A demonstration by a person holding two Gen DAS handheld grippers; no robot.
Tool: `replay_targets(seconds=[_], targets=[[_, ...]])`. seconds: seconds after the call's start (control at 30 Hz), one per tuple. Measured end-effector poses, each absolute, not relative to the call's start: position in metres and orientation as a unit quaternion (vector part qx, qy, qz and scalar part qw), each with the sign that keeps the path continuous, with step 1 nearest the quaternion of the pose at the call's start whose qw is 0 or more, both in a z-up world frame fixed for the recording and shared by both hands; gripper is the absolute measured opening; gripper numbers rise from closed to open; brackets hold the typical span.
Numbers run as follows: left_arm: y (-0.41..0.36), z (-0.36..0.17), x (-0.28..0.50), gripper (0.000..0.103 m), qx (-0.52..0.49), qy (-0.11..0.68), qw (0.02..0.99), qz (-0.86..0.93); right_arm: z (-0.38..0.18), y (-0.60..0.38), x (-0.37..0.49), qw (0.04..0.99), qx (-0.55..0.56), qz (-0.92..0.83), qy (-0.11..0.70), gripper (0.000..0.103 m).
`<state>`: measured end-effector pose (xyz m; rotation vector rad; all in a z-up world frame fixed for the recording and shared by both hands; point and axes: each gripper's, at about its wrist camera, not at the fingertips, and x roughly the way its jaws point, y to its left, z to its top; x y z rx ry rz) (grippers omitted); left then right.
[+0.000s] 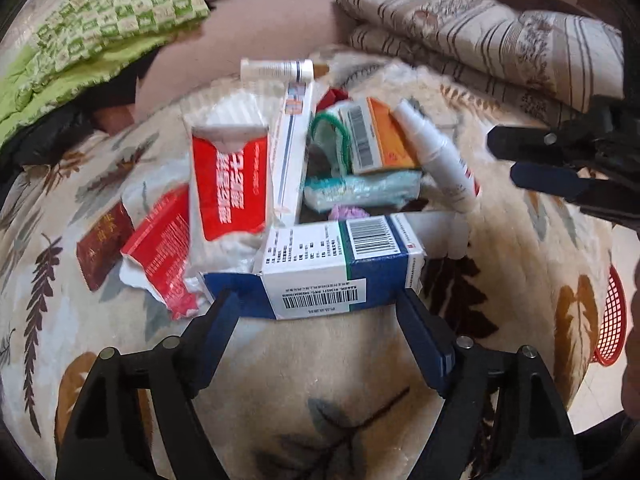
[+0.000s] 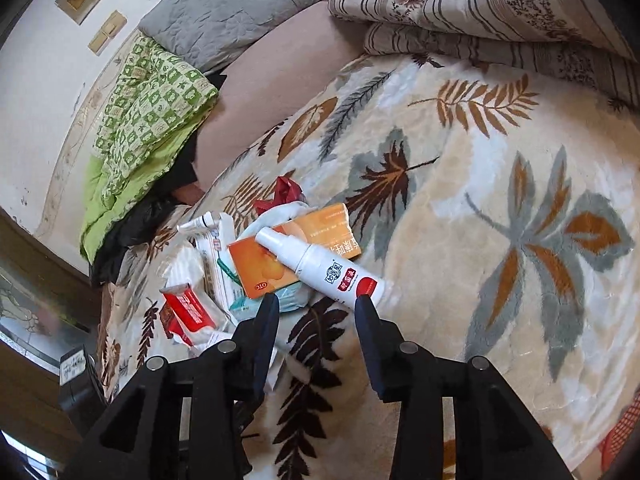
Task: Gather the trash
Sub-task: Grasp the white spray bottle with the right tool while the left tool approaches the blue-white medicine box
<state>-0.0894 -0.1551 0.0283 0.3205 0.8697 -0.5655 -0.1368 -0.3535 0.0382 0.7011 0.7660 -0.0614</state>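
Note:
A pile of trash lies on a leaf-patterned blanket [image 1: 320, 360]. In the left wrist view my left gripper [image 1: 316, 300] is open, its fingers on either side of a blue and white medicine box [image 1: 340, 264]. Behind it lie red and white cartons [image 1: 230, 188], an orange box [image 1: 380, 136], a white spray bottle [image 1: 440, 156] and a long white box [image 1: 292, 148]. My right gripper [image 1: 504, 160] enters from the right, open. In the right wrist view my right gripper [image 2: 316, 300] is open just short of the spray bottle [image 2: 320, 264], which rests on the orange box [image 2: 276, 256].
A red mesh basket [image 1: 612, 316] stands at the right edge of the bed. Folded striped quilts [image 2: 480, 8] lie at the back, a green patterned quilt [image 2: 148, 112] and grey pillow [image 2: 232, 12] at the left by the wall. A dark garment [image 2: 132, 232] lies beside the pile.

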Motion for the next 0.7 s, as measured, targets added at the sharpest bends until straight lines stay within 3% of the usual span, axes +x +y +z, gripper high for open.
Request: replay_targets(seconds=[0.2,0.43,0.57,0.7], targets=[[-0.157,0.032,-0.099,0.079,0.142,0.418,0.84,-0.314,0.037,-0.351,-0.133,0.869,0.332,-0.03,0.365,0.051],[-0.153,0.068,-0.12,0.08,0.138,0.347,0.86,-0.349,0.037,-0.359,-0.135,0.866,0.346,-0.04,0.358,0.051],[-0.154,0.075,-0.08,0.082,0.085,0.373,0.853,-0.355,0.036,-0.368,-0.14,0.863,0.357,-0.048,0.353,0.051],[-0.176,0.052,-0.056,0.082,0.12,0.407,0.829,-0.365,0.035,-0.374,-0.14,0.862,0.364,-0.051,0.35,0.051]])
